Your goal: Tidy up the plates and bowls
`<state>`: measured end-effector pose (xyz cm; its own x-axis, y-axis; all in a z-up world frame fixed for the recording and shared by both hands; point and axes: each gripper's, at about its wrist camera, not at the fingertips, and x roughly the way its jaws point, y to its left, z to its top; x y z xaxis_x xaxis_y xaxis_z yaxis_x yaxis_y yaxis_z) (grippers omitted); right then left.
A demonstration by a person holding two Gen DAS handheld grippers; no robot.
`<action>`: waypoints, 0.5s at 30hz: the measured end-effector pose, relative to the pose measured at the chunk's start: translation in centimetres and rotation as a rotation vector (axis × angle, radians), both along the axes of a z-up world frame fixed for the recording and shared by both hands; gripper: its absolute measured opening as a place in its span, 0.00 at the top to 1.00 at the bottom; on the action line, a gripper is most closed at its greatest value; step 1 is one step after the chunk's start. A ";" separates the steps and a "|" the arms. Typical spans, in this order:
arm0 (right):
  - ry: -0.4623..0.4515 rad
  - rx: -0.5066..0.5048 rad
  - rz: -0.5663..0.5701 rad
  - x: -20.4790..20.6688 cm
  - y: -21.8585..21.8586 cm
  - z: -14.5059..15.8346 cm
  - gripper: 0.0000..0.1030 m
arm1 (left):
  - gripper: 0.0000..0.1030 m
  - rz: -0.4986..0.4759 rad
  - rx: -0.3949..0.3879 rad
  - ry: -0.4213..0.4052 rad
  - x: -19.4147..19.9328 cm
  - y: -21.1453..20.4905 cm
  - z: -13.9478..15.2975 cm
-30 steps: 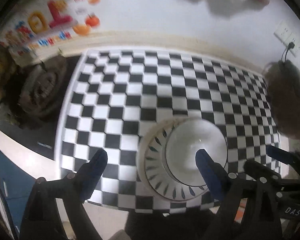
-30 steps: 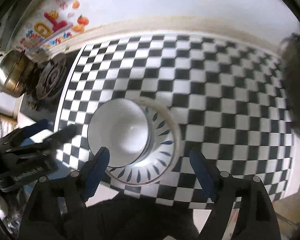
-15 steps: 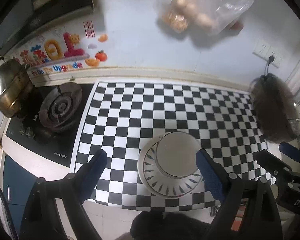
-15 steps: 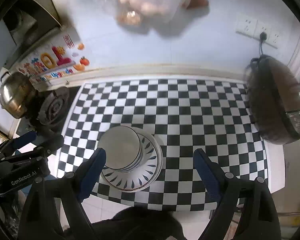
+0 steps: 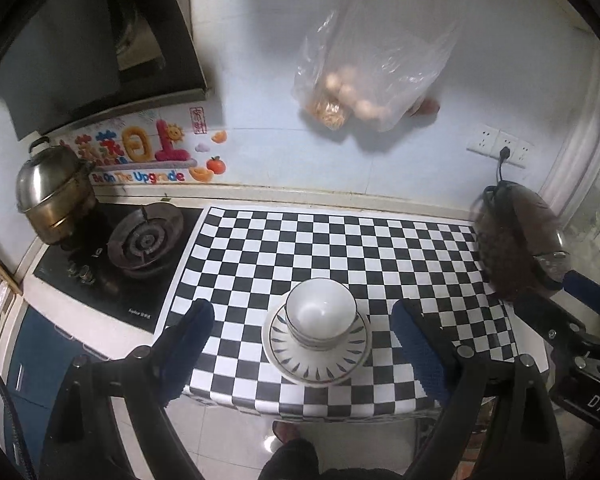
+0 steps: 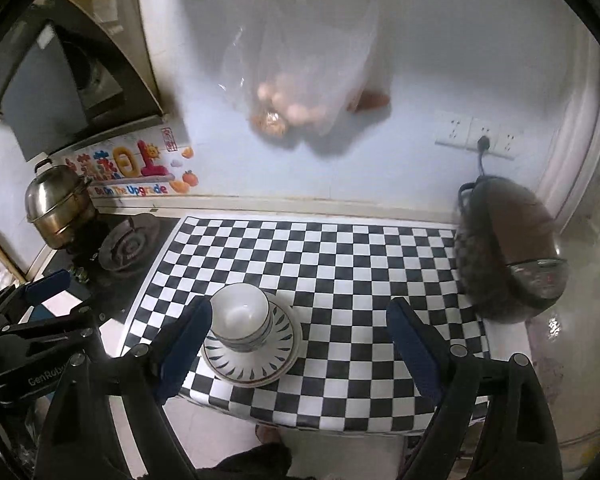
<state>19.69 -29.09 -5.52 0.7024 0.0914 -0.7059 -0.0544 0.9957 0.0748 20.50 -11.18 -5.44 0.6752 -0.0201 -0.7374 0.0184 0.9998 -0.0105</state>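
Note:
A stack of white bowls (image 5: 320, 314) sits on blue-leaf patterned plates (image 5: 316, 372) near the front edge of the checkered counter (image 5: 340, 240). My left gripper (image 5: 300, 316) hangs open well above and in front of the stack, nothing between its fingers. In the right wrist view the bowls (image 6: 242, 316) and plates (image 6: 256, 372) lie left of centre, behind the left fingertip. My right gripper (image 6: 298, 312) is open and empty too. Each gripper shows at the edge of the other's view: the right gripper (image 5: 588, 300), the left gripper (image 6: 48, 288).
A gas stove (image 5: 144, 240) with a steel pot (image 5: 54, 196) stands left of the counter. A brown rice cooker (image 6: 508, 248) stands at the right, plugged into a wall socket (image 6: 480, 136). A plastic bag of eggs (image 5: 364, 80) hangs on the wall. Tiled floor lies below the counter edge.
Both grippers have risen and drawn back from the bowl and plate stack, which now looks small and far below. The stack stays on the counter.

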 end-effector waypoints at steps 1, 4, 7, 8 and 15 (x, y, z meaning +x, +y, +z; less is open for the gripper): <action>-0.009 -0.005 0.007 -1.1 -0.2 0.4 0.12 | 0.12 0.008 0.004 -0.009 -0.9 -0.2 0.3; -0.032 -0.017 0.021 -3.6 -0.5 1.4 0.12 | 0.12 0.028 0.018 -0.032 -3.4 -0.7 1.0; -0.050 -0.020 0.032 -5.8 -0.6 2.2 0.12 | 0.12 0.047 0.027 -0.049 -5.7 -0.8 1.9; -0.059 -0.025 0.032 -6.6 -0.6 2.5 0.12 | 0.12 0.048 0.029 -0.051 -6.3 -0.8 2.1; -0.091 -0.035 0.018 -11.0 0.6 4.6 0.12 | 0.12 0.023 0.043 -0.084 -10.2 -0.3 3.8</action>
